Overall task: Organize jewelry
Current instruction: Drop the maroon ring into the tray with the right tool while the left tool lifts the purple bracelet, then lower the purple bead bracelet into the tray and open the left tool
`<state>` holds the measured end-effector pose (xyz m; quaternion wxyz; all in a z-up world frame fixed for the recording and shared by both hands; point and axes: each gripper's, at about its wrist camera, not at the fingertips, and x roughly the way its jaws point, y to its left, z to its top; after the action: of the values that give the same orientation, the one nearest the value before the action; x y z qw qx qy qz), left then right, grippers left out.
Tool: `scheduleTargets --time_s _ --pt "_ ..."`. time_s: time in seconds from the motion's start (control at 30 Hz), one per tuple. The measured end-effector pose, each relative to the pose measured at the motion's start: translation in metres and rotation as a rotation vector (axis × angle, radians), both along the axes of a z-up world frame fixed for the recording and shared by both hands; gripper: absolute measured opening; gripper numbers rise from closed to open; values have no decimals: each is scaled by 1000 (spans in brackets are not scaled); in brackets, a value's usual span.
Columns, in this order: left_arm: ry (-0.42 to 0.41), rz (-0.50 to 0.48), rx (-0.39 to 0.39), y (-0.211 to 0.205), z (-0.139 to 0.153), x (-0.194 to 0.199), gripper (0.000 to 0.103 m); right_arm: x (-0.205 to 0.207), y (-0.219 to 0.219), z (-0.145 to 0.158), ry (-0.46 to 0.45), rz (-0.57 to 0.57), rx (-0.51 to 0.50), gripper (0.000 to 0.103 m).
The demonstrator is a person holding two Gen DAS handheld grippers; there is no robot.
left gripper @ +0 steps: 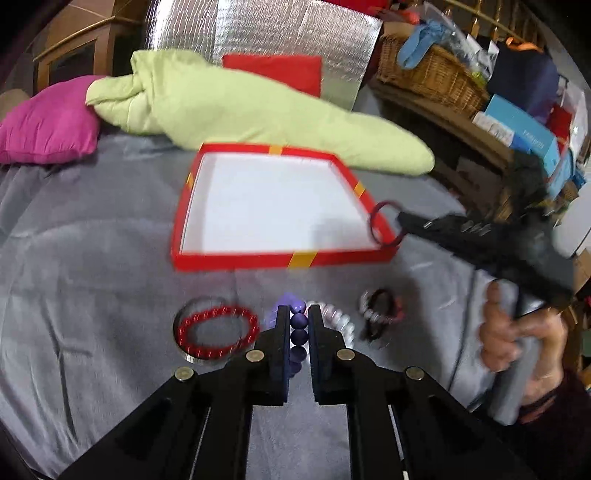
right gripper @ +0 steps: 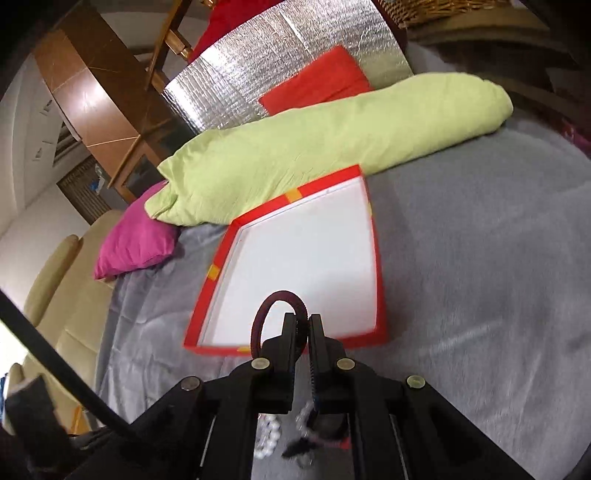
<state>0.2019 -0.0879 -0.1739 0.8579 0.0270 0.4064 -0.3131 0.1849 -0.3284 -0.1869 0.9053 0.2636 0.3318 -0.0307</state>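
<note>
A red box [left gripper: 236, 260] with a white inside lies open on the grey blanket; it also shows in the right wrist view [right gripper: 380, 291]. My left gripper [left gripper: 298, 314] is shut on a purple bead bracelet [left gripper: 299, 330], low over the blanket. My right gripper [right gripper: 303, 322] is shut on a dark maroon ring bracelet [right gripper: 275, 297] and holds it over the box's near right corner; the bracelet also shows in the left wrist view [left gripper: 373, 221]. A red bead bracelet [left gripper: 218, 332], a white bead bracelet [left gripper: 341, 319] and a dark bracelet with white beads [left gripper: 380, 308] lie in front of the box.
A long green pillow [left gripper: 258, 107] and a magenta cushion [left gripper: 48, 122] lie behind the box. A silver foil panel [left gripper: 258, 33] and a red cushion [left gripper: 280, 70] stand at the back. A wicker basket [left gripper: 432, 74] and boxes crowd the right side.
</note>
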Motion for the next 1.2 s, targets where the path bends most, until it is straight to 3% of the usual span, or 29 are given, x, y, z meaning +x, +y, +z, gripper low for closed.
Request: scheduleTargets --time_s 0.17,0.27,0.5,0.67,0.73,0.77,0.8,0.87,0.9,1.0,1.1,1.2 --pt "-81 29 5 -17 28 35 10 21 -2 -1 0 -27 -43 7" --pt "-101 43 -8 -24 30 63 10 36 -2 -4 14 -33 -62 7" --pt "8 123 71 -33 -27 121 10 69 7 -27 113 -5 -96 7" --pt "42 125 77 -38 -40 126 10 75 11 -30 133 17 -80 8" --pt "46 116 72 -38 -38 124 11 74 10 -29 133 19 -64 14" --pt "41 116 69 -36 -37 122 11 73 9 -27 132 15 -57 25" --pt "35 119 67 -34 -34 123 15 70 6 -26 125 10 -42 38" --pt "13 142 59 -26 -30 123 29 68 1 -24 107 -6 -19 45" --pt "1 158 54 -21 -27 123 34 67 -1 -21 100 -19 -18 45" --pt "-25 207 35 -5 -19 126 38 60 -11 -14 79 -62 -22 44" --pt "-40 287 25 17 -15 133 54 49 -26 -8 72 -124 -17 44" --pt "9 364 24 34 -25 146 56 43 -42 -12 111 -169 3 44"
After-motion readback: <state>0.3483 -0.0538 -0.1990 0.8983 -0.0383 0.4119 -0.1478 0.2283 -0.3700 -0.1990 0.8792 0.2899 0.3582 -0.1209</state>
